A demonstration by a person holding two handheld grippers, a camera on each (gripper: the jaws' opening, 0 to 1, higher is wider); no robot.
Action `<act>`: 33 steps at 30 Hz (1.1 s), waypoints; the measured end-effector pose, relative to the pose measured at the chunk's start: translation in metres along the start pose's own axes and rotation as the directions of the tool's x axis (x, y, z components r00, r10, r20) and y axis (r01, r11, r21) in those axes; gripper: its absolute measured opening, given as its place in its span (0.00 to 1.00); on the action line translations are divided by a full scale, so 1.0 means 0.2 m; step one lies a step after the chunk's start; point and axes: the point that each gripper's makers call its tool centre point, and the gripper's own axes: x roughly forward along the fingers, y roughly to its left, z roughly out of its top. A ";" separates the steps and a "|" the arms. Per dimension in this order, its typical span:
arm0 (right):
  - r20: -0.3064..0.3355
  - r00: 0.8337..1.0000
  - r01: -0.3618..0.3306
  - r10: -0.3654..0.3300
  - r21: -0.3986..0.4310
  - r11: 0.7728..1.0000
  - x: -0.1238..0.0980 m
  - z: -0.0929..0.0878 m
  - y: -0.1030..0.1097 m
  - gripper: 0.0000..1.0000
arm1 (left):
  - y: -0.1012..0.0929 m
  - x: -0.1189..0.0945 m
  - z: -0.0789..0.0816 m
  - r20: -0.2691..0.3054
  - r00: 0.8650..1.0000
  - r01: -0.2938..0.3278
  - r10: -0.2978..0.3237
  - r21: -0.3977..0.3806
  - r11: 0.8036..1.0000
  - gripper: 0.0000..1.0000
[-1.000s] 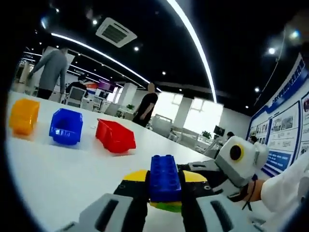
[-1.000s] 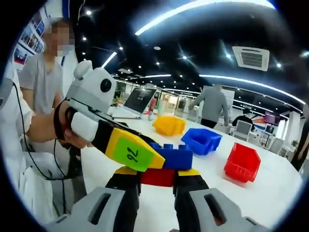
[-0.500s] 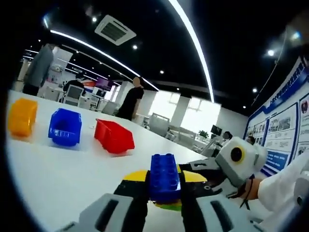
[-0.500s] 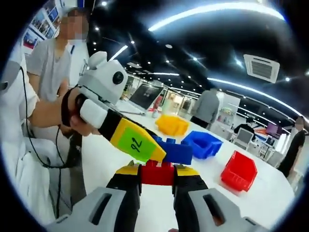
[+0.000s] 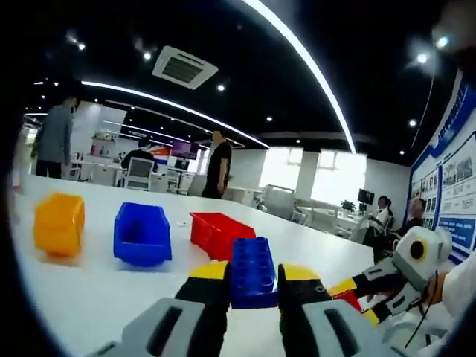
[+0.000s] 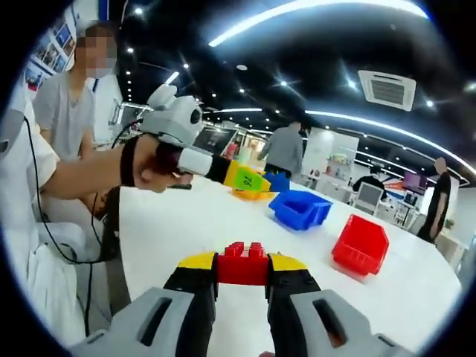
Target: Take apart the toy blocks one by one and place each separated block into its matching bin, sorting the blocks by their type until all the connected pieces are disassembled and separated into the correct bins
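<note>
Left tool and right tool (held well apart) each seem clamped shut.

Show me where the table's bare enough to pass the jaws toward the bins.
The white table is bare between the jaws and the yellow bin, blue bin and red bin. The bins themselves stand close together in a row.

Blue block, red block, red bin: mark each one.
blue block [image 5: 253, 271], left gripper view, studded top face.
red block [image 6: 242, 266], right gripper view, front face.
red bin [image 6: 361, 247], right gripper view, near outer wall.
</note>
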 end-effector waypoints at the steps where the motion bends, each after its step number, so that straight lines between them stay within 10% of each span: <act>1: 0.001 1.000 0.003 -0.003 0.001 1.000 0.00 0.00 0.00 0.26 | 0.02 0.02 0.02 0.005 1.000 -0.002 0.002 -0.008 1.000 0.26; 12: 0.032 0.999 0.020 -0.022 0.051 0.998 -0.05 0.00 -0.03 0.26 | 0.47 0.34 0.17 -0.024 0.986 -0.168 0.168 0.008 0.986 0.26; 23: 0.035 0.998 0.043 -0.046 0.091 0.995 -0.10 -0.06 -0.08 0.26 | 0.94 0.65 0.08 -0.127 0.919 -0.361 0.374 0.113 0.926 0.27; 27: 0.026 0.998 0.050 -0.052 0.086 0.995 -0.11 -0.08 -0.08 0.26 | 0.98 0.70 0.06 -0.114 0.917 -0.372 0.383 0.105 0.922 0.27; 29: 0.024 0.998 0.051 -0.054 0.087 0.995 -0.12 -0.08 -0.08 0.26 | 1.00 0.68 0.08 -0.077 0.908 -0.396 0.412 0.162 0.904 0.42; 31: 0.025 0.998 0.056 -0.058 0.089 0.995 -0.13 -0.08 -0.09 0.26 | 0.95 0.68 0.09 -0.067 0.927 -0.357 0.368 0.136 0.924 0.69; 33: 0.028 0.998 0.059 -0.062 0.091 0.994 -0.13 -0.08 -0.09 0.26 | 0.91 0.65 0.09 -0.076 0.934 -0.337 0.349 0.136 0.932 0.73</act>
